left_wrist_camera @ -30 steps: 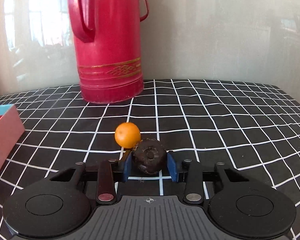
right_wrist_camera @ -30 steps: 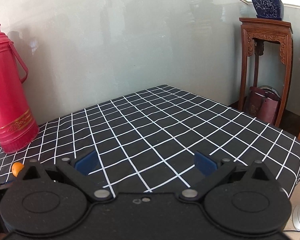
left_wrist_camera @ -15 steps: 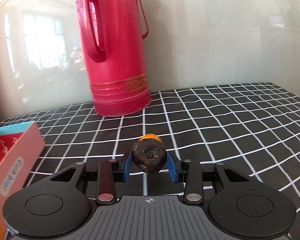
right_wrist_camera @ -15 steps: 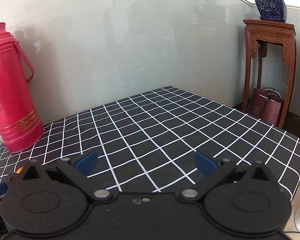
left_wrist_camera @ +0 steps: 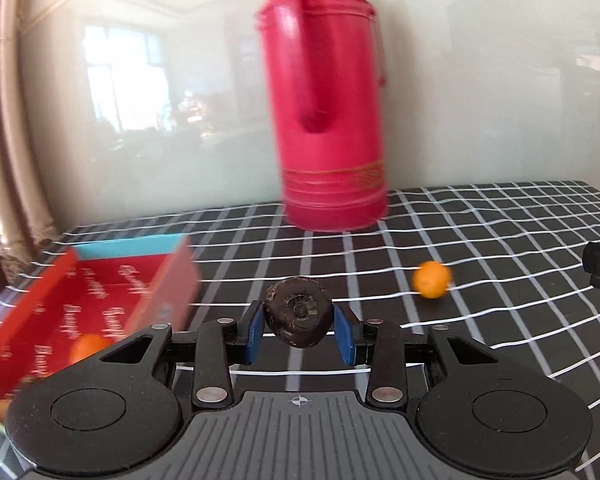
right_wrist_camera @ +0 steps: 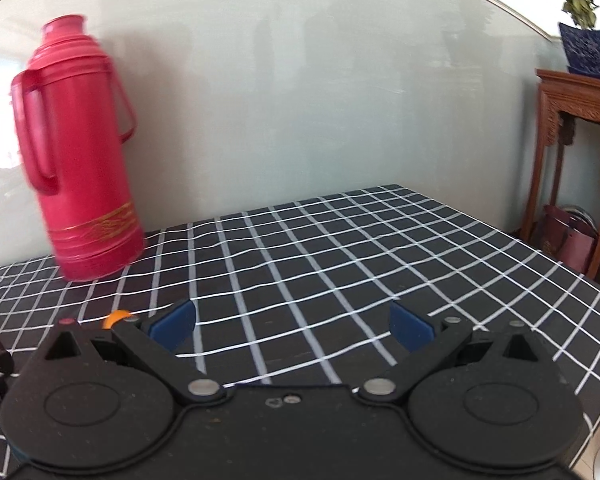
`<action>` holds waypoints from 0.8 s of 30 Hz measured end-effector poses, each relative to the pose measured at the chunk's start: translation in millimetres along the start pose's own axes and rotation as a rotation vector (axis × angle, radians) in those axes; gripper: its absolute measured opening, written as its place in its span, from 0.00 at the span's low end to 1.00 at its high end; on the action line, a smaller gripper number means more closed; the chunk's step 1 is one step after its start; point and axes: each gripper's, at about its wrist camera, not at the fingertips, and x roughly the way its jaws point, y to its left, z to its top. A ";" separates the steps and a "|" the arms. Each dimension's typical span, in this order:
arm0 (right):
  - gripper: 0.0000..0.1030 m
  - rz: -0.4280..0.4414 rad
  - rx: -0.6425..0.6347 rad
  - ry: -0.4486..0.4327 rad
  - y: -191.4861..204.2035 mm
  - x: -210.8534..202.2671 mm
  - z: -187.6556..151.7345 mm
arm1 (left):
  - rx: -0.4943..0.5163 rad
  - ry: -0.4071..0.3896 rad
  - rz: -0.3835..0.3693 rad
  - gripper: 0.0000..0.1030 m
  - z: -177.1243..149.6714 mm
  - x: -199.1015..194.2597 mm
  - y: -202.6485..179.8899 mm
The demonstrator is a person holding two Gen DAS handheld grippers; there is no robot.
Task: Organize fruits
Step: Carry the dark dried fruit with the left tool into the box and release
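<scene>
**Carrying the dark fruit to the box**

Now the left gripper [left_wrist_camera: 299,334] has its fingers [left_wrist_camera: 253,335] clamped on a dark round fruit [left_wrist_camera: 299,317], held above the tabletop [right_wrist_camera: 340,248] just right of the red box [left_wrist_camera: 96,300]. Best to carry it over the box's near wall, lower it, then let go, clear of what looks like an orange fruit [left_wrist_camera: 87,347] inside, though blur hides detail. A loose orange [left_wrist_camera: 432,279] lies further right. The right gripper [right_wrist_camera: 292,322] is spread wide, empty. A red thermos [right_wrist_camera: 80,152] stands far left against the pale wall.
</scene>
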 end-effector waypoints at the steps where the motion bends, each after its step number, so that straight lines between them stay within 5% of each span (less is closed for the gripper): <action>1: 0.94 0.009 -0.010 -0.001 5.1 -0.9 -0.6 | -0.007 0.000 0.012 0.37 -0.2 -1.5 7.6; 10: 0.94 0.073 -0.081 -0.003 48.8 -2.5 -5.4 | -0.067 -0.035 0.149 0.37 -2.2 -11.7 73.6; 24: 0.94 0.146 -0.144 0.022 102.0 0.6 -14.6 | -0.208 0.068 0.287 0.37 -19.9 10.2 156.2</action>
